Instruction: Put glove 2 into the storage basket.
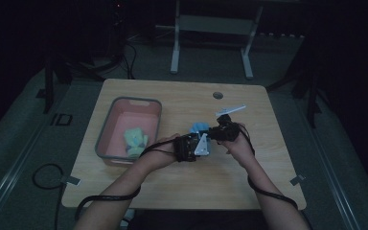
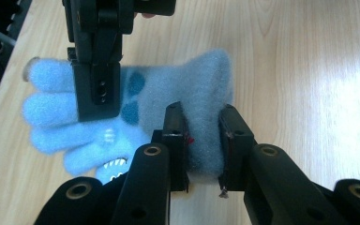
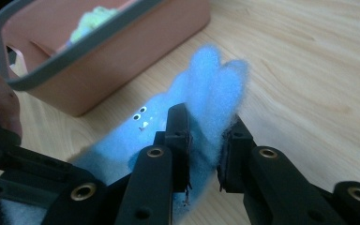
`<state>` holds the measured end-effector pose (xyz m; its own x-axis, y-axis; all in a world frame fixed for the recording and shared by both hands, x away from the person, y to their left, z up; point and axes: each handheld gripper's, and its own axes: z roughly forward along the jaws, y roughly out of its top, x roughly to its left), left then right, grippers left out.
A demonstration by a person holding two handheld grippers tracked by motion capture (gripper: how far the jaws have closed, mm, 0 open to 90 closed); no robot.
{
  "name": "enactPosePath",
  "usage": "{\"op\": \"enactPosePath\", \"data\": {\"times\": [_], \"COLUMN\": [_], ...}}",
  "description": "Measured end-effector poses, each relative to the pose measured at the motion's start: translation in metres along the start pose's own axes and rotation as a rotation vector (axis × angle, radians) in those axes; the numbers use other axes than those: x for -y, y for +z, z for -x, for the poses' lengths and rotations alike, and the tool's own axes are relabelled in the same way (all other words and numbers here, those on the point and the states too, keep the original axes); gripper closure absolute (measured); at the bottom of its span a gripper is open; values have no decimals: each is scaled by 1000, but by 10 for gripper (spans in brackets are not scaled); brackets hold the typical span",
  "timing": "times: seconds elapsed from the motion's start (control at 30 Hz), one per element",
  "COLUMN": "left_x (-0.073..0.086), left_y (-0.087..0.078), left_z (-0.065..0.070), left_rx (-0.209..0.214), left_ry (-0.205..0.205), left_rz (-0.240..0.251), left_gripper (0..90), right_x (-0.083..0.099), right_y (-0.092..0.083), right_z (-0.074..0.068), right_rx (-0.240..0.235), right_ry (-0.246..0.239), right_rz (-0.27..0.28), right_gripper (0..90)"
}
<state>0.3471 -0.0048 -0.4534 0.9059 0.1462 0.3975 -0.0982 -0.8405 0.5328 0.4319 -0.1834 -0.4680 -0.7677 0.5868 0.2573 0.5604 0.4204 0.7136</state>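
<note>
A fluffy light-blue glove (image 1: 199, 127) with a small face and dark spots is held just above the wooden table (image 1: 182, 182) between both grippers. In the left gripper view my left gripper (image 2: 204, 140) is shut on the glove's cuff (image 2: 201, 93), and the right gripper (image 2: 96, 89) clamps the glove's fingers farther off. In the right gripper view my right gripper (image 3: 205, 140) is shut on the fingers of the glove (image 3: 211, 79); the left gripper (image 3: 23, 173) is at the lower left. In the high view the left gripper (image 1: 207, 142) and right gripper (image 1: 213, 131) meet at mid-table.
A pink bin with a grey rim (image 1: 106, 122) stands on the table's left part, with a pale green soft item (image 1: 135, 140) inside; the bin (image 3: 98, 61) is close behind the glove in the right gripper view. Dark floor and a stand's legs (image 1: 175, 52) lie beyond the far edge.
</note>
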Motion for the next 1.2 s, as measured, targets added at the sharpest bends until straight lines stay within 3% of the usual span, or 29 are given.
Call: {"op": "enactPosePath", "data": {"times": [0.43, 1.2], "left_x": [11, 70], "left_y": [-41, -91], "left_z": [-17, -27], "left_rx": [-32, -97], "left_ry": [40, -35], "left_rz": [-65, -113], "left_gripper": [760, 760], "right_x": [-35, -93], "right_y": [12, 65], "right_z": [-22, -72], "right_rx": [-41, -106], "right_ry": [-16, -96], "right_rz": [31, 19], "right_gripper": [771, 771]}}
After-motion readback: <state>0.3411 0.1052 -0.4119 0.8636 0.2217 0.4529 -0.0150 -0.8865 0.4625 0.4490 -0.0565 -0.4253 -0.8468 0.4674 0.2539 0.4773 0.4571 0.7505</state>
